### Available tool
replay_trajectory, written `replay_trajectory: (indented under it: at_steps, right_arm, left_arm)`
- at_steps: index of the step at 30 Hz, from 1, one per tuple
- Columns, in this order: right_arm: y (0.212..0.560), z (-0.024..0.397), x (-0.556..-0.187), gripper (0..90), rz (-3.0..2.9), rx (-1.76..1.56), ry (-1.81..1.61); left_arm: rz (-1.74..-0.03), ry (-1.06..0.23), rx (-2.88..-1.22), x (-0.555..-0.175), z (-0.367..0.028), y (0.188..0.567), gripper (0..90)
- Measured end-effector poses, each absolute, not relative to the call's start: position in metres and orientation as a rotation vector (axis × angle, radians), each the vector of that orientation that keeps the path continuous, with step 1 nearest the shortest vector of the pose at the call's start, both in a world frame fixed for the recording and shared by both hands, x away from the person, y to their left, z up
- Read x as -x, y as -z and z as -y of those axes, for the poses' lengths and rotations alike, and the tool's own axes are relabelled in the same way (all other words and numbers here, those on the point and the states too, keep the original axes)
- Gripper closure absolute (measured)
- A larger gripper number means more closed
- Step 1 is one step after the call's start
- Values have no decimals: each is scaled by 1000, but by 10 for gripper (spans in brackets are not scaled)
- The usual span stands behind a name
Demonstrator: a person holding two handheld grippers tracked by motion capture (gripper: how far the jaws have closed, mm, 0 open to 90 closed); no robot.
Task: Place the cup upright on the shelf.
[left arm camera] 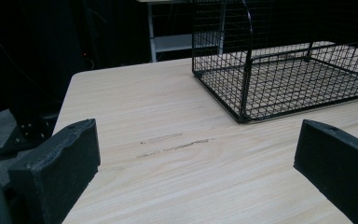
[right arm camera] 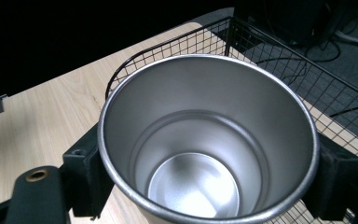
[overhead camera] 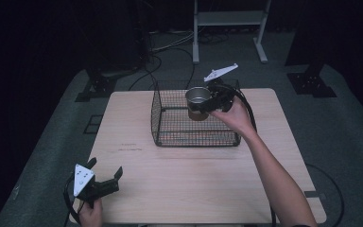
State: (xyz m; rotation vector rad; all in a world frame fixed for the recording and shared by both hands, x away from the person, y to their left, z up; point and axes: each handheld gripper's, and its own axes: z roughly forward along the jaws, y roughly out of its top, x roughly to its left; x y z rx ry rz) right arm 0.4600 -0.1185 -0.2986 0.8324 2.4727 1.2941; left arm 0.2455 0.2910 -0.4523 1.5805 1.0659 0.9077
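A steel cup hangs upright over the back part of the black wire basket, and my right gripper is shut on its sides. In the right gripper view the empty cup sits between the two black pads, with the basket's rim behind it. My left gripper rests at the table's front left corner, open with nothing between its jaws. The left gripper view has those jaws wide apart over bare wood, and the basket farther off to the right.
The wooden table has free room in front of the basket and along its left side. A white metal stand and cables lie on the floor behind the table. Dark equipment bases stand at the far left and far right.
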Motion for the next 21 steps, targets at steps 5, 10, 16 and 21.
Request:
replay_trajectory:
  at_steps: [5, 10, 16, 21]
  right_arm:
    - [302, 111, -471, 179, -2477, -838, -1281]
    - [304, 105, -479, 179, -2480, -848, -1283]
    - [310, 97, -493, 178, -2498, -868, -1274]
    - [319, 94, -502, 178, -2501, -888, -1270]
  left_arm:
    - [-1067, -905, -1584, -245, -291, 452, 0]
    - [-1068, -904, -1584, -245, -291, 452, 0]
    - [-1071, -902, -1579, -245, -292, 452, 0]
    - [-1071, -903, -1566, -245, -292, 452, 0]
